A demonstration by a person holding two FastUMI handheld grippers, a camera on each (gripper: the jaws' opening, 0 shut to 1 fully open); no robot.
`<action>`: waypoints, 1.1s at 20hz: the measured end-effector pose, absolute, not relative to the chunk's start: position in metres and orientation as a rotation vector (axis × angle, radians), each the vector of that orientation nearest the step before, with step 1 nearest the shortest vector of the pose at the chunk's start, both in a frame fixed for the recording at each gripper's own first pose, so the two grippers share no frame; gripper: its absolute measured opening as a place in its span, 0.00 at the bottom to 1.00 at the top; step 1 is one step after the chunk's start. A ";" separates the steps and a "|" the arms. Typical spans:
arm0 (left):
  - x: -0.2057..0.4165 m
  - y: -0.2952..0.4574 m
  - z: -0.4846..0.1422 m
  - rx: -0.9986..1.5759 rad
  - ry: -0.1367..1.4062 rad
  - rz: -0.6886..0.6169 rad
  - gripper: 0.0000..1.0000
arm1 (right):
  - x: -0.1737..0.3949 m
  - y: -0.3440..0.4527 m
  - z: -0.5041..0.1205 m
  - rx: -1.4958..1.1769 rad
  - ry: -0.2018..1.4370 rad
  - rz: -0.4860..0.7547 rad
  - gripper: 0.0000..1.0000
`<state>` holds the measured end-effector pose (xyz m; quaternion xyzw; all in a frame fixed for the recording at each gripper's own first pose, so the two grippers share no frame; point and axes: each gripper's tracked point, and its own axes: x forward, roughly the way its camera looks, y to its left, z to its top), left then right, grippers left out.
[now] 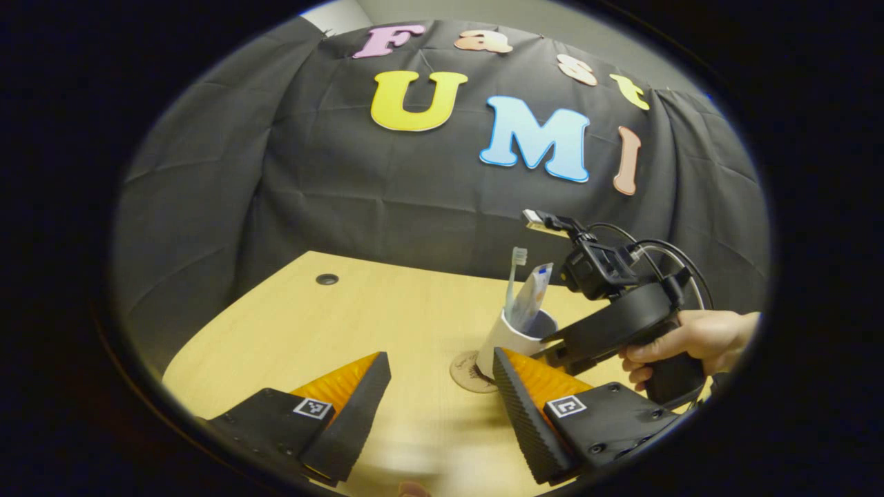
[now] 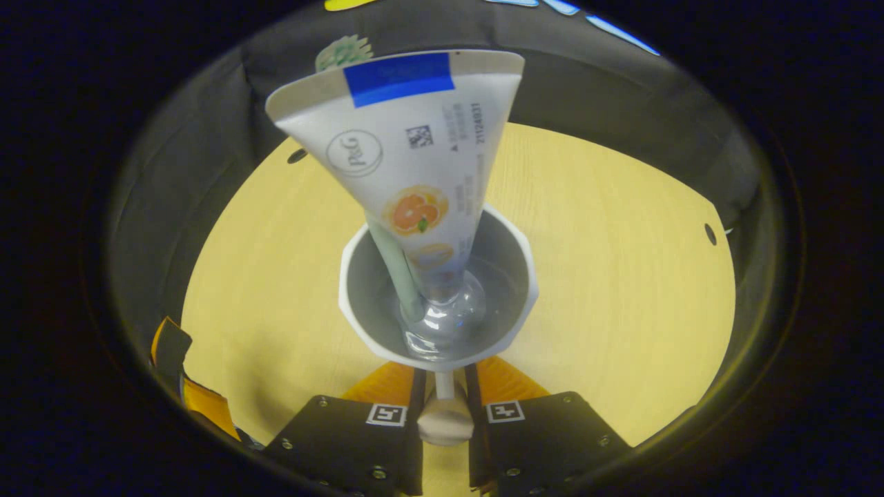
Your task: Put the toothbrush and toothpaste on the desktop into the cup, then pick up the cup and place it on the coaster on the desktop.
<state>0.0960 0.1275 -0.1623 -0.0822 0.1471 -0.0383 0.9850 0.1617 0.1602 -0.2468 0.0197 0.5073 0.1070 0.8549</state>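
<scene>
A white cup (image 1: pixel 514 339) stands over the edge of a round brown coaster (image 1: pixel 469 373) on the wooden desktop (image 1: pixel 359 324); I cannot tell whether its base touches the coaster. A toothbrush (image 1: pixel 514 276) and a toothpaste tube (image 1: pixel 533 293) stick up out of it. In the right gripper view I look down into the cup (image 2: pixel 507 276), where the toothpaste tube (image 2: pixel 414 159) stands cap down beside the toothbrush handle (image 2: pixel 394 269). My right gripper (image 2: pixel 444 378), held by a hand (image 1: pixel 697 338), is shut on the cup's handle. The left gripper (image 1: pixel 440 355) is open, just left of the cup.
The desktop has small round holes (image 1: pixel 327 279) (image 2: pixel 710 233) near its far edges. Black cloth walls it in at the back and sides. Part of the left gripper (image 2: pixel 173 352) shows at the lower left of the right gripper view.
</scene>
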 end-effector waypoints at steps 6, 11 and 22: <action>0.093 0.138 -0.165 -0.168 0.302 -0.067 0.97 | 0.170 0.177 -0.254 -0.002 1.094 0.238 0.27; 0.093 0.141 -0.167 -0.169 0.305 -0.066 0.94 | 0.175 0.182 -0.257 -0.007 1.111 0.222 0.29; 0.093 0.132 -0.153 -0.161 0.284 -0.065 0.96 | 0.166 0.165 -0.210 0.037 0.992 0.266 0.53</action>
